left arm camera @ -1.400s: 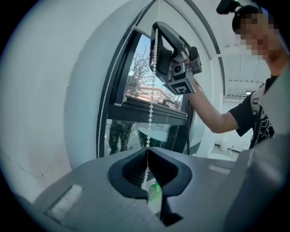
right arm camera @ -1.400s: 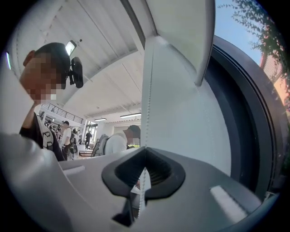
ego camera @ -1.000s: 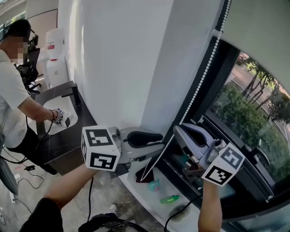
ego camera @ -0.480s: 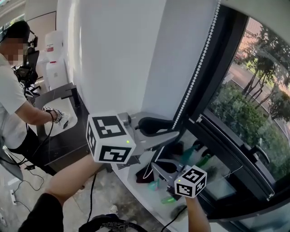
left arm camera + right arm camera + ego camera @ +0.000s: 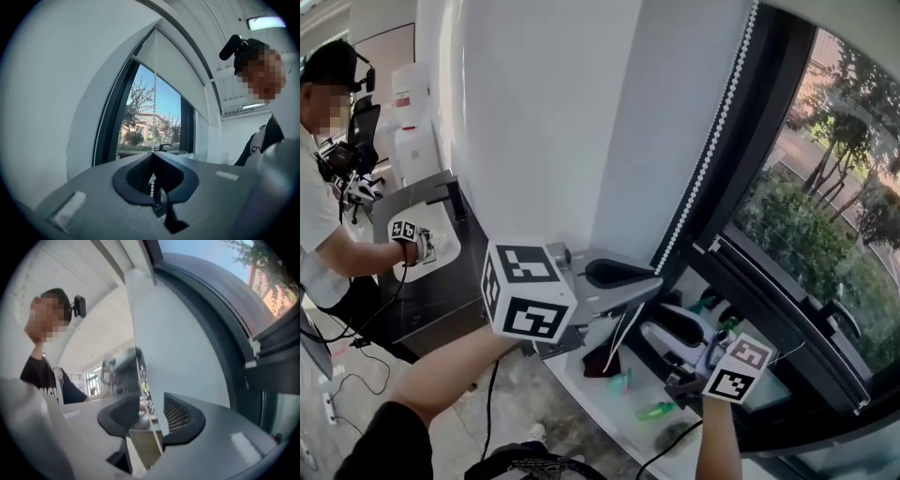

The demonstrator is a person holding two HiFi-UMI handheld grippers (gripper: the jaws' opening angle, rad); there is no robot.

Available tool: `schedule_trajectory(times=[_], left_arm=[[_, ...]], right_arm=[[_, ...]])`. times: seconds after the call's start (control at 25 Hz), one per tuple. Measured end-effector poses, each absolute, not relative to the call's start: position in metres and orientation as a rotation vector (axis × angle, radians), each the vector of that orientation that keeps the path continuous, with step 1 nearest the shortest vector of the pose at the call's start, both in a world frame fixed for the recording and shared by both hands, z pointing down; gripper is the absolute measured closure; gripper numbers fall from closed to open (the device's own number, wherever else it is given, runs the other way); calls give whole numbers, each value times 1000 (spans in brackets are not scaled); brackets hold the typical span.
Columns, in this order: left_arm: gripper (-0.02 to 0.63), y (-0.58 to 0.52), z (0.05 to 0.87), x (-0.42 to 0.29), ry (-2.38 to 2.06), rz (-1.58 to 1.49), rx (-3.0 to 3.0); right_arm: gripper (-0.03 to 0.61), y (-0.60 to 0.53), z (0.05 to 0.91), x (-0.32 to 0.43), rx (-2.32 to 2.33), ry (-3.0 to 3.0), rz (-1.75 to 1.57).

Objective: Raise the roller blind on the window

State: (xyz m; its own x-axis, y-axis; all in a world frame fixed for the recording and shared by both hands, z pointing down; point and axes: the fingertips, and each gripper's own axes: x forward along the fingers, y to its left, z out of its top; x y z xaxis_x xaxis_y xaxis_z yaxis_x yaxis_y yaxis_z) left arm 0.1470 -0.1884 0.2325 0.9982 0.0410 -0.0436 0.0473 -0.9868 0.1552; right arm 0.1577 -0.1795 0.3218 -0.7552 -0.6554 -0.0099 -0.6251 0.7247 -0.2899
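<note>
The white bead chain (image 5: 712, 141) hangs down the dark window frame beside the white pillar. My left gripper (image 5: 637, 281) has just closed and is shut on a strand of that chain (image 5: 154, 89); the beads run into its dark pads (image 5: 140, 180). Lower and to the right, my right gripper (image 5: 658, 354) has just opened. A thin chain strand (image 5: 149, 420) passes between its pads (image 5: 183, 418) without being pressed. The roller blind (image 5: 180, 70) covers only the top of the window; its lower edge (image 5: 853, 14) shows at the upper right.
On the white sill (image 5: 581, 380) lie green bottles (image 5: 652, 411) and a dark red thing (image 5: 600, 361). A black window handle (image 5: 834, 319) sticks out at the right. At the left another person (image 5: 319, 187) works with a gripper at a black table (image 5: 431, 281).
The right gripper came down along the chain and its jaws opened. The left gripper's jaws closed on the chain. The blind's lower edge stands higher than one second ago.
</note>
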Motion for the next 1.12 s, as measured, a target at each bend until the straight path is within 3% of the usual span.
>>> schedule_trajectory(times=[0.28, 0.6, 0.72, 0.84, 1.0, 1.12], left_arm=[[604, -189, 321, 151, 15, 166, 2948], [603, -171, 448, 142, 22, 477, 2798], [603, -167, 454, 141, 25, 488, 2789], [603, -168, 454, 142, 21, 498, 2788], [601, -165, 452, 134, 45, 528, 2836], [514, -154, 412, 132, 83, 432, 2917]], right_arm=[[437, -194, 183, 154, -1033, 2718, -138], [449, -206, 153, 133, -1045, 2805, -20], [459, -206, 152, 127, -1038, 2828, 0], [566, -205, 151, 127, -1047, 2834, 30], [571, -199, 154, 130, -989, 2817, 28], [571, -197, 166, 134, -1012, 2811, 21]])
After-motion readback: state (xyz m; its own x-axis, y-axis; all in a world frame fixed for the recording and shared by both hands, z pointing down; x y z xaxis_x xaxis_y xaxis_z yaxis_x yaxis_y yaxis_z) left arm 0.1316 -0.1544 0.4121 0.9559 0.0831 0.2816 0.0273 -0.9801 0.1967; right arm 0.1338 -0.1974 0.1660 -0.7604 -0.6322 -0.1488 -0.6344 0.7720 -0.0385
